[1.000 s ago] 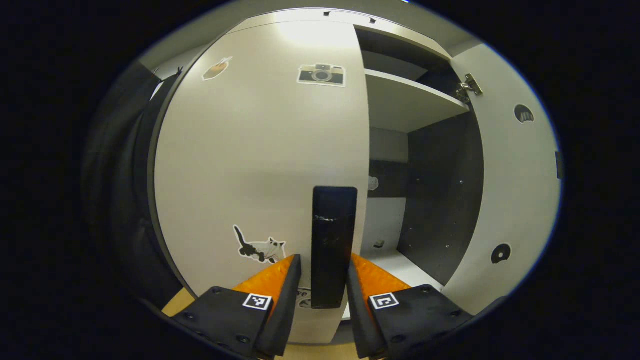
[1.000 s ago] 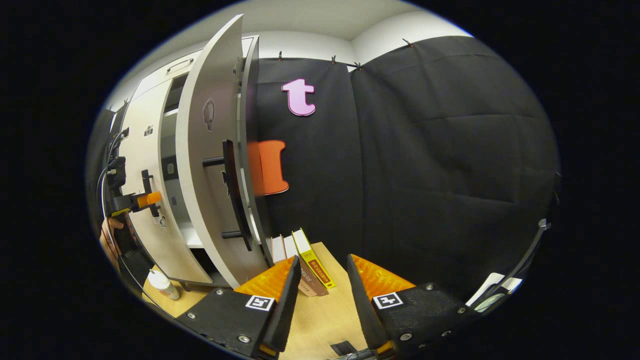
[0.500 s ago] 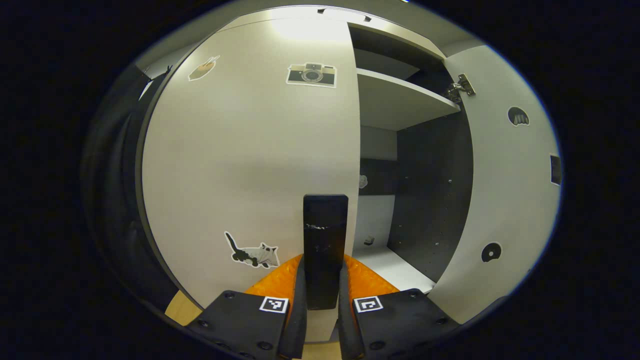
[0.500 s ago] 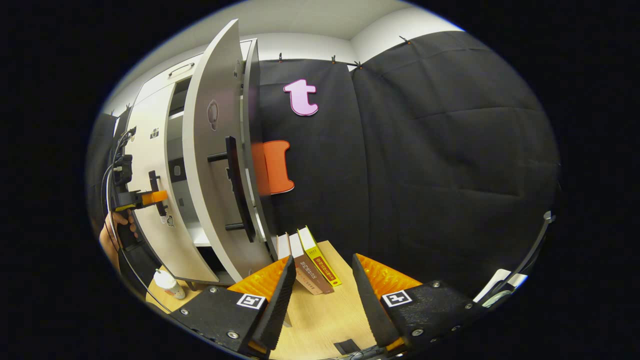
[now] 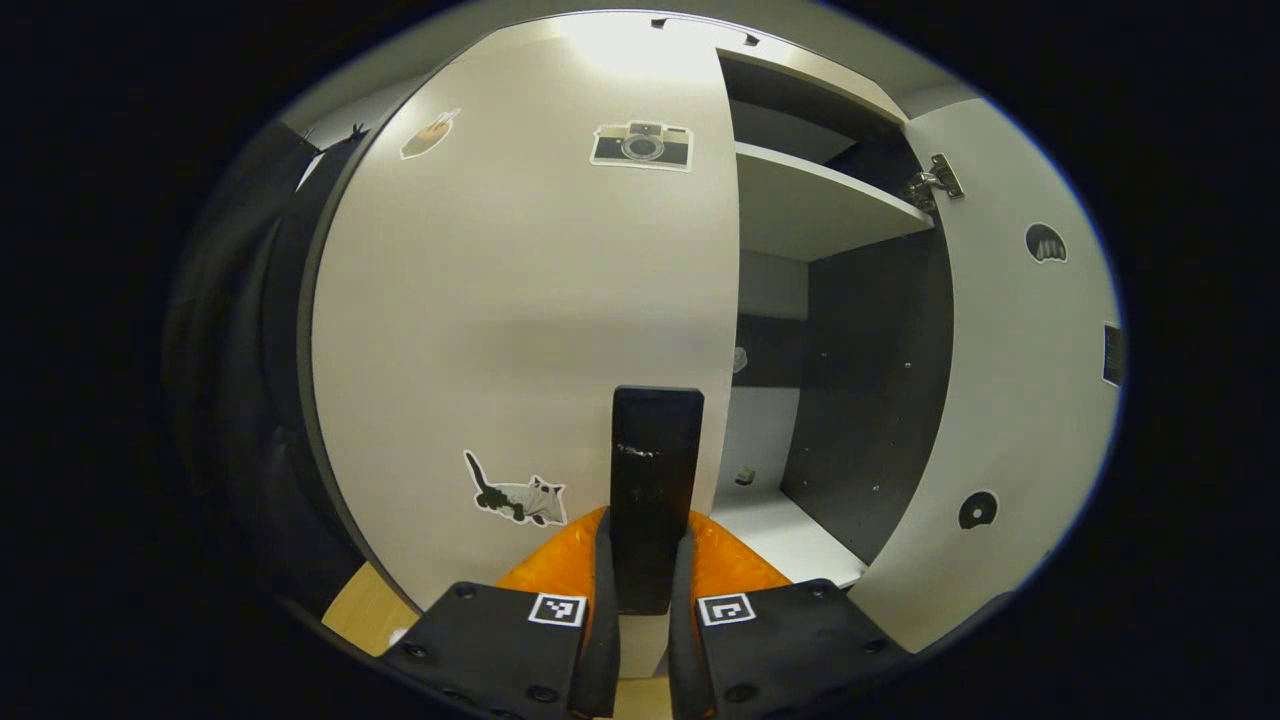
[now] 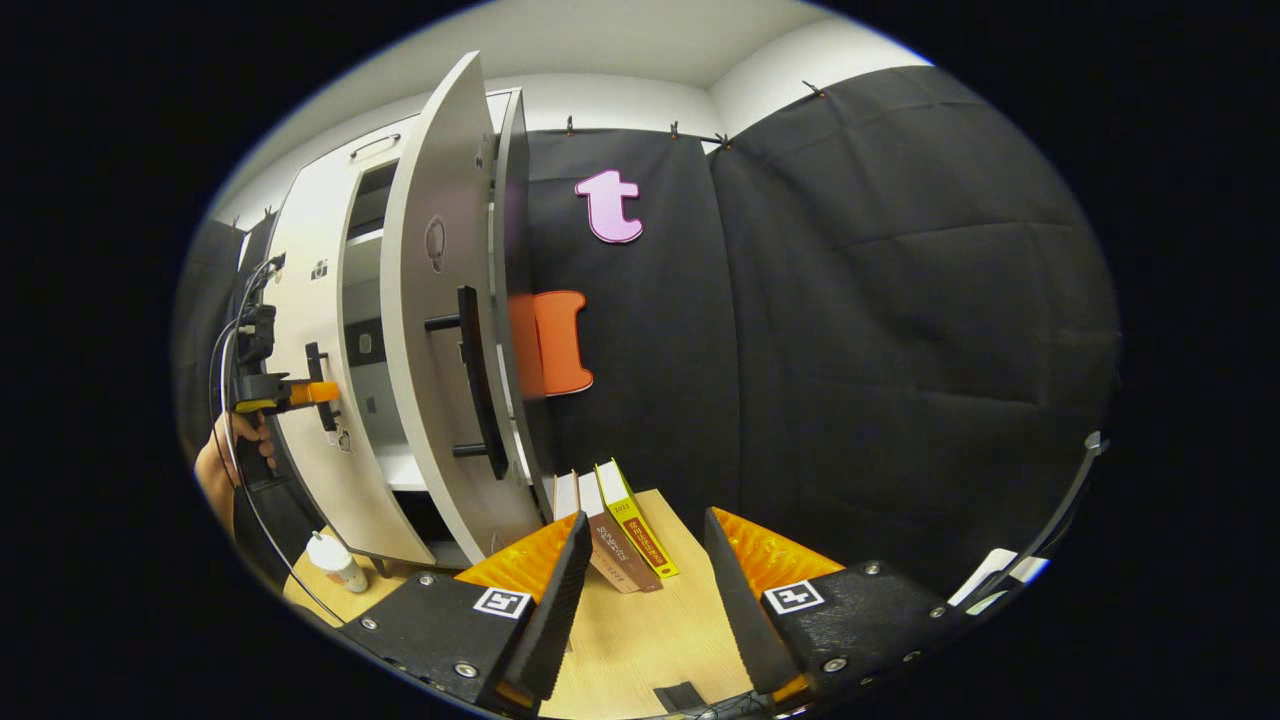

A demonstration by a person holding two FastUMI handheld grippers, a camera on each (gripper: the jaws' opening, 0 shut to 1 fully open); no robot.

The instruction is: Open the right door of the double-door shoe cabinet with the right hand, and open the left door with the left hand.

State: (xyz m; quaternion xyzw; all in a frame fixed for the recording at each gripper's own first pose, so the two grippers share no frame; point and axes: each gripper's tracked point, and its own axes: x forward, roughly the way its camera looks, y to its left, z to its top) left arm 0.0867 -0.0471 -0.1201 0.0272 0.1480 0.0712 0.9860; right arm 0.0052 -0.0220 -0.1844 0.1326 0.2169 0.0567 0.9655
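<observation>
1. While the right door [image 5: 1010, 380] stands swung wide, the left claw [image 5: 645, 590] is clamped on the black handle [image 5: 655, 480] of the left door [image 5: 520, 330], barely ajar.
2. Over the worktop [image 6: 650, 640], the right claw [image 6: 640, 570] gapes, holding nothing, with the right door's handle [image 6: 470, 380] up to its left, apart.

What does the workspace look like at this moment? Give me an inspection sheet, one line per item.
Surface: wooden table top, bare in front of the right gripper.
Job's things: right door swung open; left door looks closed, its handle gripped.
Clutter: books leaning by the cabinet, white bottle on the table.
Grippers: left gripper shut on the handle; right gripper open, holding nothing.
Cables: black cable hanging from the left gripper.
Surroundings: black cloth wall, shelf inside the cabinet.
</observation>
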